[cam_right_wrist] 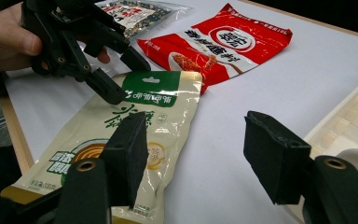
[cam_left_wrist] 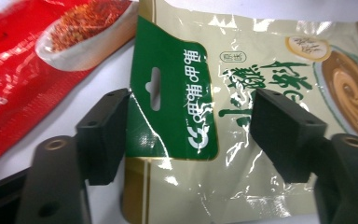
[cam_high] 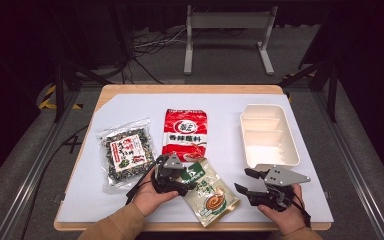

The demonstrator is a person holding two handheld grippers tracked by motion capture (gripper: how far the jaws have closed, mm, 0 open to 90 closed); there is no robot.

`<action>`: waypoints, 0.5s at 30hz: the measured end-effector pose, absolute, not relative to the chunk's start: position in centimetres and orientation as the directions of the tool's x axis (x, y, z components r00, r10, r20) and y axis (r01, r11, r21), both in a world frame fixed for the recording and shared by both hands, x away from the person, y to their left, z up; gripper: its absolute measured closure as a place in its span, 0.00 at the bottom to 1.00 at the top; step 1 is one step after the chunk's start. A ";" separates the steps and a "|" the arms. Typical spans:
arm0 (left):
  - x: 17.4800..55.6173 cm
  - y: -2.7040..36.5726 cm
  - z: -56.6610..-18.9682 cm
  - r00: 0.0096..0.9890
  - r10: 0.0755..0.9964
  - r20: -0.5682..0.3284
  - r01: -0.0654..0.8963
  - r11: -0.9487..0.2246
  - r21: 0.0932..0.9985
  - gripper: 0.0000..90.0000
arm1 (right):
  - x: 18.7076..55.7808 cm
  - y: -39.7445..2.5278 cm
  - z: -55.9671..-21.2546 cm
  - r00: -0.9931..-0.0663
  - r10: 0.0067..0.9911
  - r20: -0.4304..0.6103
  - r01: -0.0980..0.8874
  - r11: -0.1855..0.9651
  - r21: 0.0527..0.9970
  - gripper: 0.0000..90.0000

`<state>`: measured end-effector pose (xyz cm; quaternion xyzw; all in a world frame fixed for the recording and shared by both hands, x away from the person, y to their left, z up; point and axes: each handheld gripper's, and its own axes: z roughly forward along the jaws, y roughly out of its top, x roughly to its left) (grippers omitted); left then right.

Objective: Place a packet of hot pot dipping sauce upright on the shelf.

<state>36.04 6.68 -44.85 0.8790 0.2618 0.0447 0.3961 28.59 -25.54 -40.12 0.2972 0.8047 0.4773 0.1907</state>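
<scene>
The beige sauce pouch (cam_high: 209, 191) lies flat at lower centre of the bench (cam_high: 80, 200), light, soft and glossy, likely slippery. The left hand-held gripper (cam_left_wrist: 193, 135) stands spread around its green header, the best hold; the right hand-held gripper (cam_right_wrist: 200, 158) hovers spread beside it.

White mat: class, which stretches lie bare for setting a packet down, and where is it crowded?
Bare: between the red packet and the white tray, and along the white mat far edge. Crowded: near edge, where the left gripper straddles the beige packet.
</scene>
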 end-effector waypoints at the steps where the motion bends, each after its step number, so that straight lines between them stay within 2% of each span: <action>1: 36.0 6.7 -44.8 0.857 0.501 -0.118 0.422 -0.551 0.720 0.40 | 28.6 -25.5 -40.1 -0.750 0.660 -0.027 0.294 0.370 0.881 0.45; 4: 35.7 6.8 -44.5 0.862 0.499 -0.092 0.400 -0.557 0.728 0.45 | 28.6 -25.5 -40.1 -0.750 0.660 -0.034 0.289 0.374 0.881 0.46; 9: 34.4 6.5 -43.7 0.896 0.441 -0.057 0.316 -0.540 0.780 0.46 | 28.5 -25.6 -40.0 -0.753 0.657 -0.028 0.285 0.365 0.886 0.46; 13: 34.0 6.1 -43.8 0.913 0.404 -0.055 0.298 -0.567 0.768 0.50 | 28.5 -25.6 -40.0 -0.756 0.655 -0.023 0.288 0.364 0.886 0.45; 15: 33.8 5.7 -44.1 0.915 0.403 -0.026 0.287 -0.604 0.743 0.52 | 28.5 -25.6 -40.0 -0.758 0.652 -0.022 0.287 0.364 0.886 0.45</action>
